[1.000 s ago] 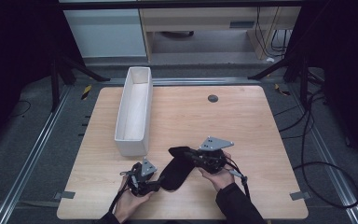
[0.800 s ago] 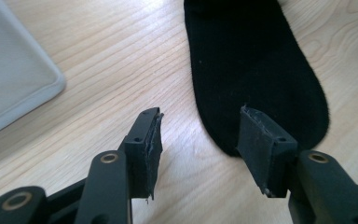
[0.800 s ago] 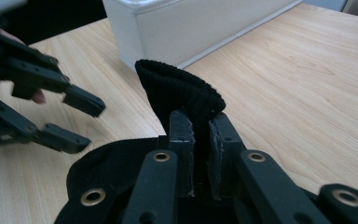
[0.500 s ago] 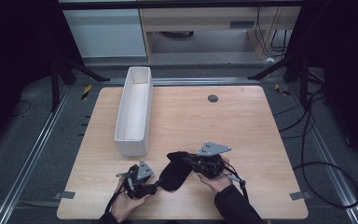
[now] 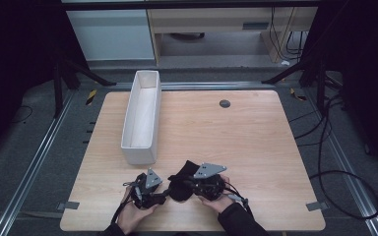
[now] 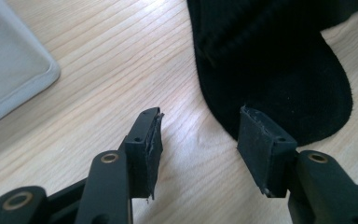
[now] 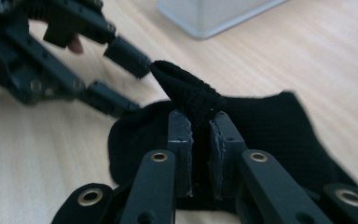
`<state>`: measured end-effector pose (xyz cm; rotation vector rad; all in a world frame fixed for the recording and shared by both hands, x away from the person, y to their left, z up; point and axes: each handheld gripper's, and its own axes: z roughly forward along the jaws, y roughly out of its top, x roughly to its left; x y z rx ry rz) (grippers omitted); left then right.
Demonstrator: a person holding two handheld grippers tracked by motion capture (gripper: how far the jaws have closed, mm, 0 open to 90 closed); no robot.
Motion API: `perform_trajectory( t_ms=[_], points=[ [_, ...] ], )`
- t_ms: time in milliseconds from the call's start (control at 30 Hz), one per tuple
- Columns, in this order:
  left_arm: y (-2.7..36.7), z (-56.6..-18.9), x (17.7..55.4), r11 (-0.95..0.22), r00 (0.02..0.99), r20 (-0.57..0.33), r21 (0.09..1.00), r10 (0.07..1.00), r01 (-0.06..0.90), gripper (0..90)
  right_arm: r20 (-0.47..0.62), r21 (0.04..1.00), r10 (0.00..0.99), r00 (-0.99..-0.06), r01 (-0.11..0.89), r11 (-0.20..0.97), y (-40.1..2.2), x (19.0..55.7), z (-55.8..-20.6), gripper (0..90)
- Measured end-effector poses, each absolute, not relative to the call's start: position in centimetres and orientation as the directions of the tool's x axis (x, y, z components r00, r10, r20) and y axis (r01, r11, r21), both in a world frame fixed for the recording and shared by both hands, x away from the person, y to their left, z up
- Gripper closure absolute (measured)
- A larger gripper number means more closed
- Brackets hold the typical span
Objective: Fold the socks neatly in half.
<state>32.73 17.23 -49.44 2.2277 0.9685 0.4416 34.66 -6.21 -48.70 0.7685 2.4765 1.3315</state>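
Right gripper (image 7: pixel 200 128) jaws pinch the black sock (image 7: pixel 270 126); left gripper (image 6: pixel 198 135) gapes, seemingly empty.

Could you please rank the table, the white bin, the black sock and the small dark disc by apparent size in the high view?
1. table
2. white bin
3. black sock, partly hidden by the tongs
4. small dark disc

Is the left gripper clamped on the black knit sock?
No: the left gripper has its jaws apart over bare wood, beside the black knit sock.
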Motion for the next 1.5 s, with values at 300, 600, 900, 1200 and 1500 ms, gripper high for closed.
perform_trajectory(
  t_ms=[300,600,900,1200,1500],
  points=[
    [18.9,-48.2,32.6,-0.423,0.617,-0.003,0.725,0.787,0.544,47.7,0.11,0.812,0.508,-0.854,0.372,0.45,-6.2,33.1,-49.4,66.2],
    [18.3,-47.3,32.6,-0.402,0.62,-0.013,0.751,0.785,0.524,46.0,0.145,0.862,0.522,-0.84,0.367,0.35,-7.6,32.5,-47.6,63.8],
    [17.7,-47.9,32.3,-0.446,0.655,-0.011,0.724,0.755,0.526,44.1,0.173,0.831,0.531,-0.829,0.412,0.373,-5.8,33.4,-49.1,63.7],
    [16.8,-48.8,31.8,-0.513,0.687,0.036,0.694,0.726,0.506,43.7,0.175,0.784,0.534,-0.827,0.445,0.433,-5.1,33.3,-50.2,81.5],
    [16.3,-49.3,32.7,-0.51,0.674,0.042,0.689,0.737,0.515,44.0,0.17,0.849,0.497,-0.851,0.383,0.365,-5.9,33.2,-48.0,85.0]
  ],
)
